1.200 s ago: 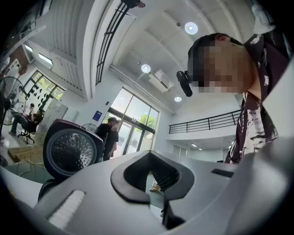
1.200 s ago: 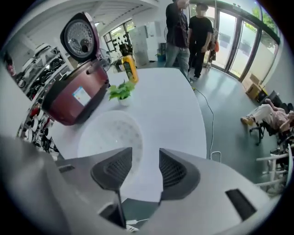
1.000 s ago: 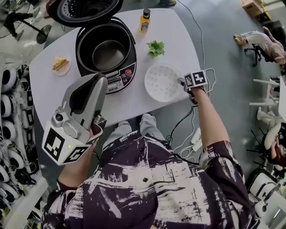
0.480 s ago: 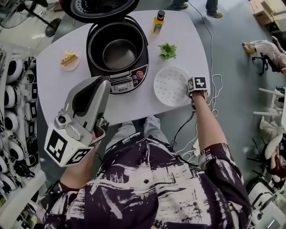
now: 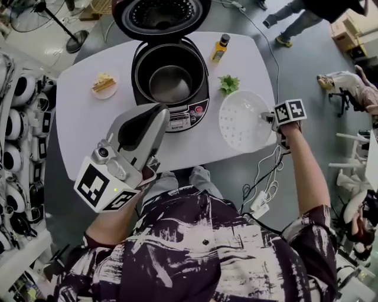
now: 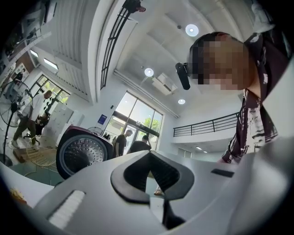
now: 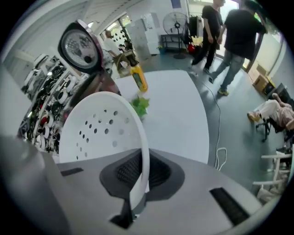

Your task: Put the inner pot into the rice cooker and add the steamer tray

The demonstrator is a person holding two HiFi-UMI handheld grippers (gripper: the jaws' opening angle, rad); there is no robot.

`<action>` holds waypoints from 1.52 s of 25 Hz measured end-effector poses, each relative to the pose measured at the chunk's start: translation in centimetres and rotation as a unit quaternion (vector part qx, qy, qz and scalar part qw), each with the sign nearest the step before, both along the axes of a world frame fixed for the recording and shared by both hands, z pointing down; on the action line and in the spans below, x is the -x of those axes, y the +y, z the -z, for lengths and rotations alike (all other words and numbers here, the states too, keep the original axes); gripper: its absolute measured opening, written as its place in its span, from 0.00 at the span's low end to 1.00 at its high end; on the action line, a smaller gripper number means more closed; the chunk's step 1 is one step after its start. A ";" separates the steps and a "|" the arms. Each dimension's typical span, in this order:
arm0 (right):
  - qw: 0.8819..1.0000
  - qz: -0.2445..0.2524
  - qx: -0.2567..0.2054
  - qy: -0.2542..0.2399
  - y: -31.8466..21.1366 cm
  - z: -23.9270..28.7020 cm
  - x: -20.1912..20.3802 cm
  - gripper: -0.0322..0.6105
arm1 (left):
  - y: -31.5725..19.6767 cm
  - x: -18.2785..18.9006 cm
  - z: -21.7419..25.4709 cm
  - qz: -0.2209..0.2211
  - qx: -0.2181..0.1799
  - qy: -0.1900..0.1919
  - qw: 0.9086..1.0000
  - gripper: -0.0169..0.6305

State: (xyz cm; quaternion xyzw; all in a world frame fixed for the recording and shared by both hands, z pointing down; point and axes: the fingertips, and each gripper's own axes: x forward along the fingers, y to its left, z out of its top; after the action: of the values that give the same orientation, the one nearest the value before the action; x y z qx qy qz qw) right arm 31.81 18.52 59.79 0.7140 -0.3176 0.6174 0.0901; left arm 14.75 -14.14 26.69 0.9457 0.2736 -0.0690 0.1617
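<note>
The black rice cooker stands open at the table's far middle, its lid tipped back. The metal inner pot sits inside it. My right gripper is shut on the right rim of the white perforated steamer tray, which hangs lifted and tilted to the right of the cooker. In the right gripper view the tray stands edge-on between the pads of that gripper. My left gripper hovers near the cooker's front, shut and empty, and its own view shows the gripper pointing toward the lid.
A yellow bottle and green herbs lie behind the tray. A small plate of food sits left of the cooker on the white table. Cables hang off the table's right edge. People walk beyond the table.
My right gripper has shut on the tray's rim and raised the tray off the table, tilting it. The left gripper has stayed about where it was.
</note>
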 end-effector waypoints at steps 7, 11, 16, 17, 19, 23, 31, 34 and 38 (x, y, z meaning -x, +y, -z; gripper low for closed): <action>0.984 0.078 -0.106 0.123 -14.2 16.2 -5.5 0.05 | -3.3 2.8 1.9 0.029 0.007 0.023 0.999 0.03; 0.979 0.115 -0.104 0.134 -23.9 16.3 -7.0 0.05 | -6.3 4.4 2.0 0.058 0.006 0.024 0.998 0.03; 0.984 0.109 -0.064 0.122 -30.8 11.6 -7.1 0.05 | -9.0 7.3 2.0 0.093 0.004 0.021 0.995 0.03; 0.986 0.103 -0.053 0.123 -31.3 10.6 -7.2 0.05 | -9.5 7.9 1.9 0.099 0.004 0.019 0.995 0.03; 0.987 0.094 -0.030 0.125 -31.7 9.2 -7.2 0.05 | -10.3 8.9 1.7 0.112 0.005 0.017 0.994 0.03; 0.987 0.097 -0.004 0.131 -32.9 7.7 -7.4 0.05 | -12.4 10.2 1.6 0.134 0.007 0.015 0.991 0.03; 0.980 0.105 0.063 0.159 -32.5 5.7 -8.1 0.05 | -13.6 10.7 1.2 0.147 0.010 0.015 0.989 0.03; 0.976 0.110 0.073 0.174 -32.5 5.4 -7.8 0.05 | -13.4 10.7 1.4 0.143 0.011 0.016 0.990 0.03; 0.966 0.135 0.081 0.207 -32.3 5.2 -7.4 0.05 | -12.8 10.4 1.4 0.136 0.010 0.016 0.991 0.03</action>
State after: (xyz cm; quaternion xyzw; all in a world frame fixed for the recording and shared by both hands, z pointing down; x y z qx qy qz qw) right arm 39.20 -13.78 54.61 0.7672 -0.3341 0.4622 0.2935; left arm 4.30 -26.95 25.25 0.9712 0.1441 -0.1081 0.1559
